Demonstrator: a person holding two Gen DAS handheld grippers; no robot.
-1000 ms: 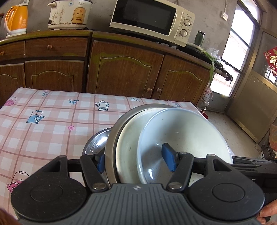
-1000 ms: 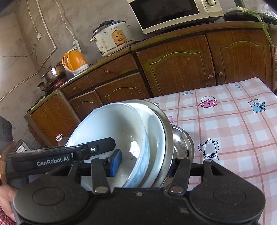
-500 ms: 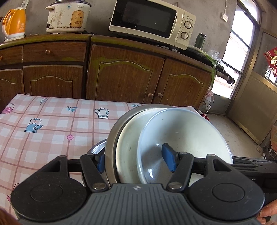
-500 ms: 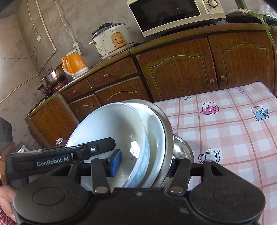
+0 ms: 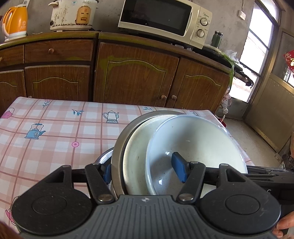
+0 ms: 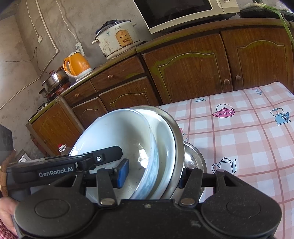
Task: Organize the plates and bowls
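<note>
At the bottom of the left wrist view, the left gripper [image 5: 143, 171] is seen clamped across a nested stack of dishes [image 5: 165, 158] held on edge: one blue pad is pressed inside the white bowl [image 5: 194, 147] and the other behind the steel plate [image 5: 117, 147], with a white plate [image 5: 136, 158] sandwiched between. In the right wrist view the right gripper [image 6: 152, 174] is pinched on the same stack from the opposite side, one pad inside the bowl, the other behind the steel rim. A shiny metal bowl [image 6: 193, 158] is seen just behind the stack, low over the checked tablecloth [image 5: 55, 132]. Farther back, wooden cabinets [image 5: 132, 79] fill the middle of the frame. On the counter above, a microwave [image 5: 161, 20], a rice cooker [image 5: 73, 14] and an orange kettle [image 5: 16, 20] are lined up toward the upper left.
</note>
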